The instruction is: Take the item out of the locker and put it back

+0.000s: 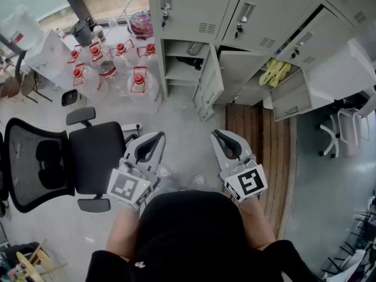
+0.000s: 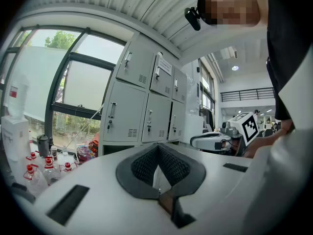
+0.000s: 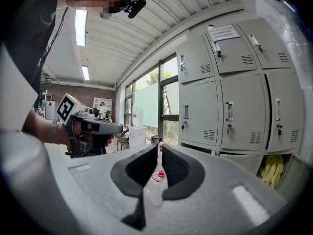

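A grey locker bank (image 1: 194,7) stands ahead of me. One low locker (image 1: 185,60) is open, with a small dark item (image 1: 194,47) on its upper shelf. To its right, another open locker holds a yellow thing (image 1: 274,71), which also shows low at the right of the right gripper view (image 3: 271,173). My left gripper (image 1: 158,136) (image 2: 157,147) is shut and empty, held level well short of the lockers. My right gripper (image 1: 216,134) (image 3: 160,148) hangs beside it, its tips together with only a slit between them and nothing held.
Several large water bottles with red caps (image 1: 117,63) stand on the floor left of the lockers. A black office chair (image 1: 70,157) is close on my left. An open locker door (image 1: 210,84) sticks out. A white chair (image 1: 338,134) stands at the right.
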